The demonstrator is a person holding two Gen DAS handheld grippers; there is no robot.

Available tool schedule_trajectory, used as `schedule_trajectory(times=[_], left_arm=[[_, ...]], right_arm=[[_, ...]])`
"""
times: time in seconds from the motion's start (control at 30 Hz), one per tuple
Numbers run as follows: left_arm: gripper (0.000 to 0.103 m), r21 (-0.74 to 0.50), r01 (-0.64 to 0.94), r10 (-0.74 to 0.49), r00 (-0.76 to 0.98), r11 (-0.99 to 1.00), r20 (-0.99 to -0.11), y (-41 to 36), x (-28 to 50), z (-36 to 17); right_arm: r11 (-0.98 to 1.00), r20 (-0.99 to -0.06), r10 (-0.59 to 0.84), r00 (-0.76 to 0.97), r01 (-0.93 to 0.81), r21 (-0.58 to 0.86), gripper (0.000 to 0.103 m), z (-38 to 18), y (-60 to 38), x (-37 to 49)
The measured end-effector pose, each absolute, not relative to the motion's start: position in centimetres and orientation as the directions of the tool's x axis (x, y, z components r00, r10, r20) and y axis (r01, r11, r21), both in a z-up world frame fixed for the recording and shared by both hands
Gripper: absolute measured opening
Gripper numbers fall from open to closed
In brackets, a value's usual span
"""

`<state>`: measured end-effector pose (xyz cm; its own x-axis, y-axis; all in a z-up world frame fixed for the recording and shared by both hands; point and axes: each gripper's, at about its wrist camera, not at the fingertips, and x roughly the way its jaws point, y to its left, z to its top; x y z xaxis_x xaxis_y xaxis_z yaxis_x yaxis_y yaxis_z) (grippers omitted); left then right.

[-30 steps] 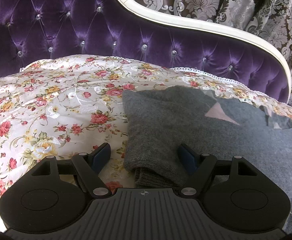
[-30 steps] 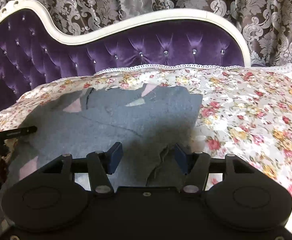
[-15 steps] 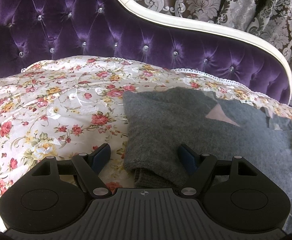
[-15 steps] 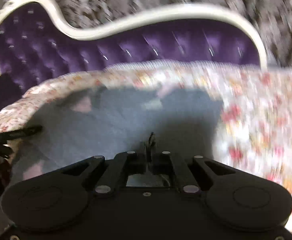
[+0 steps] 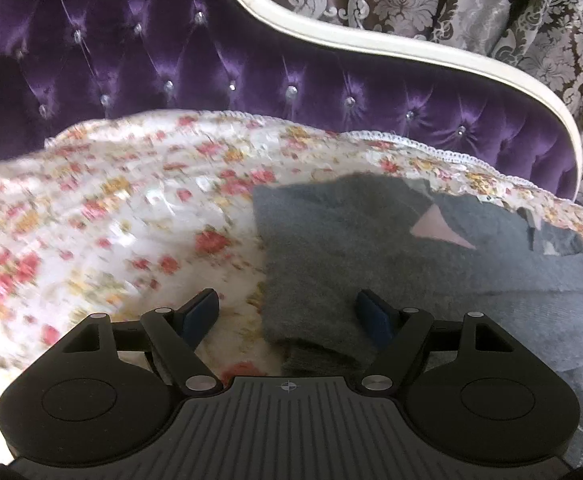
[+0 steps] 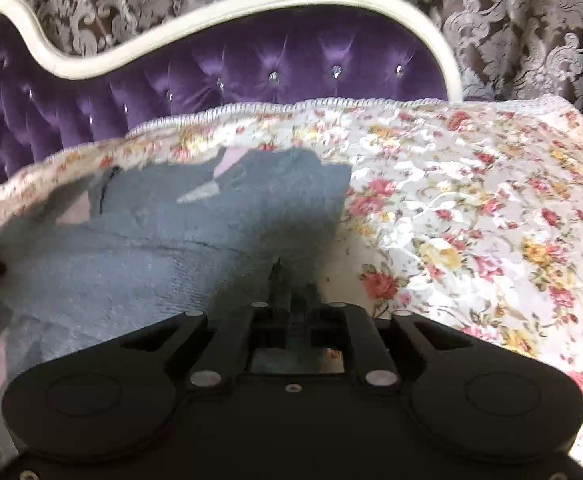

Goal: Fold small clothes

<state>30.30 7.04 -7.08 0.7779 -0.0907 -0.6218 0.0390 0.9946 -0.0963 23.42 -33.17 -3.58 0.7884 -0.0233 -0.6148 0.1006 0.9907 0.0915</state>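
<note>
**Right jaws pinch the sweater edge, left jaws wait open at the cuff**

Left wrist view: the left gripper (image 5: 287, 314) has its jaws spread wide and holds nothing. A folded sleeve of the grey sweater (image 5: 371, 248) runs forward between the fingers, its ribbed cuff (image 5: 319, 354) lying just ahead of the gripper body. The sweater lies flat on the floral bedspread (image 5: 123, 216), in front of the purple tufted headboard (image 5: 251, 68). The straddling pose looks like a lining-up for a pinch on that sleeve.

Right wrist view: the right gripper (image 6: 285, 296) has its jaws closed together, with a thin ridge of grey knit standing up between the tips, so it appears to grip the sweater's near edge. The bare bedspread lies to the right of the sweater, and the headboard beyond it. Gripping this edge probably prepares for lifting it over toward the headboard side, a fold not yet made.
</note>
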Motion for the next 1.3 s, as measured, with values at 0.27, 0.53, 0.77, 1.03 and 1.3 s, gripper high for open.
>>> schedule_trajectory(times=[0.27,0.53,0.77,1.03,1.3], left_arm=[[0.075,-0.098,0.119,-0.154,0.794,0.988,-0.588,5.5,30.0,-4.6],[0.081,-0.011,0.166,-0.138,0.781,0.986,-0.609,3.4,28.5,-8.7],[0.090,-0.096,0.129,-0.161,0.773,0.987,-0.614,4.6,28.9,-9.0],[0.090,-0.085,0.126,-0.152,0.783,0.988,-0.603,4.5,28.5,-9.0],[0.090,-0.081,0.128,-0.150,0.786,0.989,-0.599,4.4,28.4,-9.0]], right_arm=[[0.991,-0.523,0.131,0.842,-0.102,0.085,0.048,-0.6,-28.4,26.2],[0.931,-0.570,0.298,0.766,-0.365,-0.004,0.048,-2.3,-20.9,31.6],[0.895,-0.644,0.296,0.706,-0.440,-0.071,0.048,-4.7,-18.0,34.0],[0.902,-0.624,0.257,0.738,-0.414,-0.119,0.009,-4.2,-17.5,34.8],[0.960,-0.602,0.219,0.768,-0.278,-0.007,0.039,-4.6,-20.5,34.7]])
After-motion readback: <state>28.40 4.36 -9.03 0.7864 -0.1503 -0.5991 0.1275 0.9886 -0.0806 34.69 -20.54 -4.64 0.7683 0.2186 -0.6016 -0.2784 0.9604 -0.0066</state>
